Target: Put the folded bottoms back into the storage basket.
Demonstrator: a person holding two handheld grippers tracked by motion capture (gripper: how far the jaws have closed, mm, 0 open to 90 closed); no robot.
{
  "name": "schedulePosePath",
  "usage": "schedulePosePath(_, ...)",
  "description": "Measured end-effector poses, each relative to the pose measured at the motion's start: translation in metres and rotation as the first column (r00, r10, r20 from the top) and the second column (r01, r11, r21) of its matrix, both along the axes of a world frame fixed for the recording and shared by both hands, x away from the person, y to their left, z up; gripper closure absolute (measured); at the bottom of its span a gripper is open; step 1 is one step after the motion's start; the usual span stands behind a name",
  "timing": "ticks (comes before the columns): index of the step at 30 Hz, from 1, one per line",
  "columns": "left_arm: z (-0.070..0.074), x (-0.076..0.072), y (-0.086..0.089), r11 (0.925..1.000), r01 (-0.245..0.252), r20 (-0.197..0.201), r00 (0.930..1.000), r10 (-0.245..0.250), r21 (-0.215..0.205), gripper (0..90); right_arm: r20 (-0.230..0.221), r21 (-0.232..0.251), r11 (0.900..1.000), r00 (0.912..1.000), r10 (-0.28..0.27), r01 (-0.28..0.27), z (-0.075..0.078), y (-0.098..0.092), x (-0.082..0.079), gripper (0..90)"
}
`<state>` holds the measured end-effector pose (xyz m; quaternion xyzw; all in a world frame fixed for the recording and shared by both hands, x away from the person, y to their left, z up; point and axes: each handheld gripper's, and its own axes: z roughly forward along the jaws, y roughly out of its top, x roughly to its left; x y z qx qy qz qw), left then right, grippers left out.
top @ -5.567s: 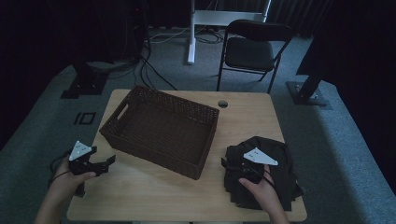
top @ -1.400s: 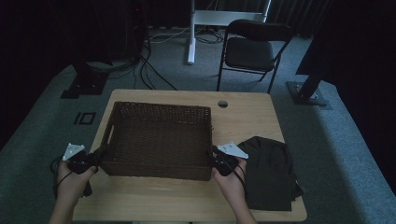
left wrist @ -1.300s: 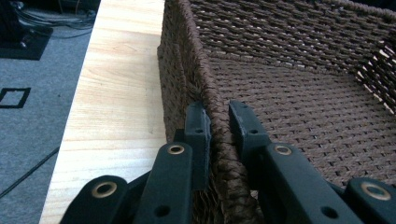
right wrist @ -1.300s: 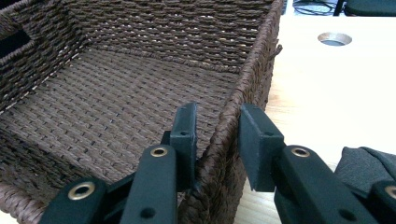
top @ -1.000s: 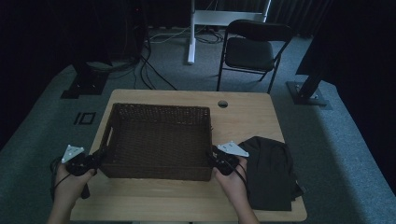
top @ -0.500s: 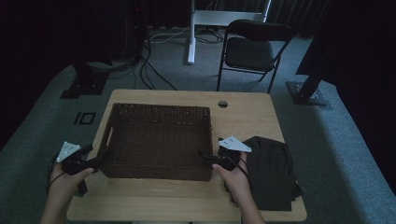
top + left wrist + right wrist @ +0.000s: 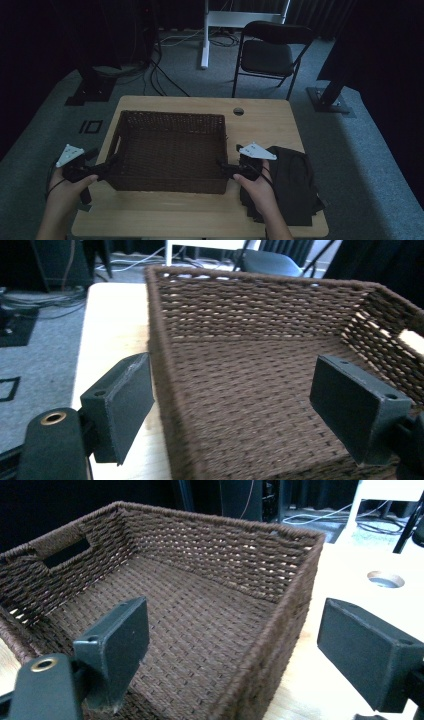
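While both jaws stand apart, each hand-held gripper, left (image 7: pixel 107 167) and right (image 7: pixel 222 167), straddles a wall of the wicker basket (image 7: pixel 170 150). It looks light and stiff. Pinching those side rims seems best.

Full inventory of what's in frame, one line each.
basket: 1, dark brown wicker, empty, middle of table
cloth: 1, black, folded, table's right side
table: 1, light wood, round hole near far edge
chair: 1, black folding, on floor beyond table
left gripper: 1, black, open, jaws either side of basket's left wall
right gripper: 1, black, open, jaws either side of basket's right wall
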<state>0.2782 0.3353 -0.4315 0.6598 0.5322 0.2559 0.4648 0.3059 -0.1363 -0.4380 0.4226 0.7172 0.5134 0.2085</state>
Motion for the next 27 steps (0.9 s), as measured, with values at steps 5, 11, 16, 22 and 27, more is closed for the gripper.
schedulePosePath(5, 0.004, 0.005, -0.017, 0.9986, 0.051, 0.006, 0.9987, -0.051, -0.013, 18.5, 0.013, 0.003, 1.0, 0.9997, -0.021, 0.021, 0.006, -0.011, 0.0, 12.6)
schedulePosePath(11, 0.007, 0.01, -0.035, 0.9944, 0.105, 0.012, 0.9944, -0.105, -0.01, 18.5, 0.018, 0.004, 0.998, 0.9976, -0.067, 0.067, 0.009, -0.029, 0.0, 12.6)
schedulePosePath(16, 0.009, 0.012, -0.048, 0.9891, 0.146, 0.02, 0.9891, -0.146, -0.017, 18.6, 0.021, -0.01, 0.997, 0.9968, -0.077, 0.077, 0.008, -0.04, 0.0, 12.6)
schedulePosePath(22, 0.011, 0.012, -0.064, 0.9802, 0.196, 0.027, 0.9803, -0.196, -0.025, 18.6, 0.03, -0.015, 0.996, 0.9954, -0.09, 0.091, 0.005, -0.052, -0.001, 12.6)
schedulePosePath(27, 0.015, 0.011, -0.084, 0.9698, 0.244, 0.04, 0.9692, -0.243, -0.011, 18.6, 0.037, -0.025, 0.994, 0.9933, -0.109, 0.11, 0.004, -0.067, -0.004, 12.4)
